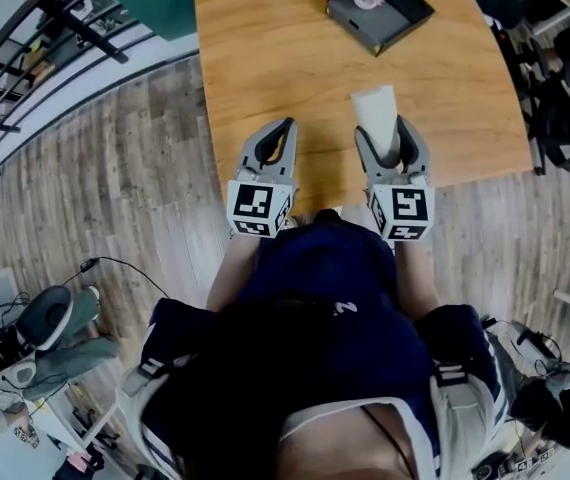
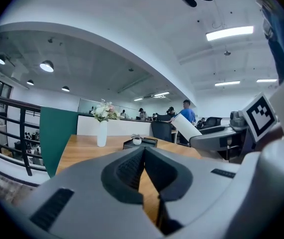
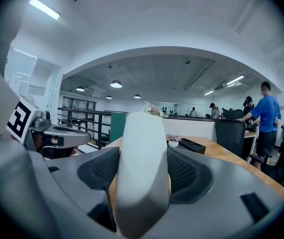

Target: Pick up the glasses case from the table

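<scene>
Wooden table [image 1: 265,78], plank floor [image 1: 135,178], black box [image 1: 379,10], white vase [image 2: 101,134], green partition [image 2: 57,138], railing [image 1: 25,58]

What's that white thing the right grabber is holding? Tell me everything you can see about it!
It is the glasses case, plain white, smooth and rounded, like hard plastic, with no print or opening showing. The right gripper has its jaws pressed on both of its sides. Its far end sticks out forward past them, over the near edge of the wooden table. As far as can be seen, only the dark ribbed pads touch it.
</scene>
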Tool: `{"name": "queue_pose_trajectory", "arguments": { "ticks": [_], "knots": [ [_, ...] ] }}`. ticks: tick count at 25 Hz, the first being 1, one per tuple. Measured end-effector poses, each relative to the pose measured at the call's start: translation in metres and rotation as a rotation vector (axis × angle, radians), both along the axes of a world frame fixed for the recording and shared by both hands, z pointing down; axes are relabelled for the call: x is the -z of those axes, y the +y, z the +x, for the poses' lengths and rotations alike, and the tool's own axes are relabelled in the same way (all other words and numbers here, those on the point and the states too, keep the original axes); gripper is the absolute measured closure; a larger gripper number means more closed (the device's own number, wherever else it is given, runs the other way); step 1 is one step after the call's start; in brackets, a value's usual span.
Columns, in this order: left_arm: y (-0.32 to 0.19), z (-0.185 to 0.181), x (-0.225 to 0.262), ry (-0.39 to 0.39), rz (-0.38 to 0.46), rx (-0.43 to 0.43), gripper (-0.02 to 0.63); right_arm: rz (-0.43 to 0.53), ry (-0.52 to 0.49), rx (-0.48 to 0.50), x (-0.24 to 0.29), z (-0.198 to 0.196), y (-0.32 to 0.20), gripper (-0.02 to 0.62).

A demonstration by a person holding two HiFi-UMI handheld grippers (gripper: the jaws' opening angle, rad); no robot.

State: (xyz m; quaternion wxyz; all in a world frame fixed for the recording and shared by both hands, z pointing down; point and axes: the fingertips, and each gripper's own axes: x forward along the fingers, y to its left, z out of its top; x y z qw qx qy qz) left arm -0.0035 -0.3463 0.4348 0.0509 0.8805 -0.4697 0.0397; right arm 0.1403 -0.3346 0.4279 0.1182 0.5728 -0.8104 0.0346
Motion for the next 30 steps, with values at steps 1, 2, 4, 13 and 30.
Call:
{"name": "queue_pose_trajectory", "arguments": {
  "ticks": [1, 2, 4, 13, 30],
  "knots": [
    [0.0, 0.003, 0.0, -0.002, -0.003, -0.005, 0.603, 0.002, -0.004, 0.001, 0.0, 0.001, -0.001, 0.287],
    [-0.001, 0.006, 0.0, -0.005, -0.005, -0.007, 0.603, 0.005, -0.008, 0.002, 0.001, 0.001, -0.001, 0.287],
    [0.0, 0.01, 0.0, -0.012, -0.011, -0.009, 0.603, 0.01, -0.017, 0.006, 0.001, 0.002, -0.001, 0.287],
    [0.001, 0.018, -0.005, -0.025, -0.024, 0.006, 0.603, 0.016, -0.023, 0.03, -0.003, 0.002, -0.004, 0.288],
    [-0.001, 0.013, -0.01, -0.033, -0.046, 0.047, 0.603, 0.004, -0.01, 0.047, -0.009, 0.004, -0.01, 0.288]
  ]
}}
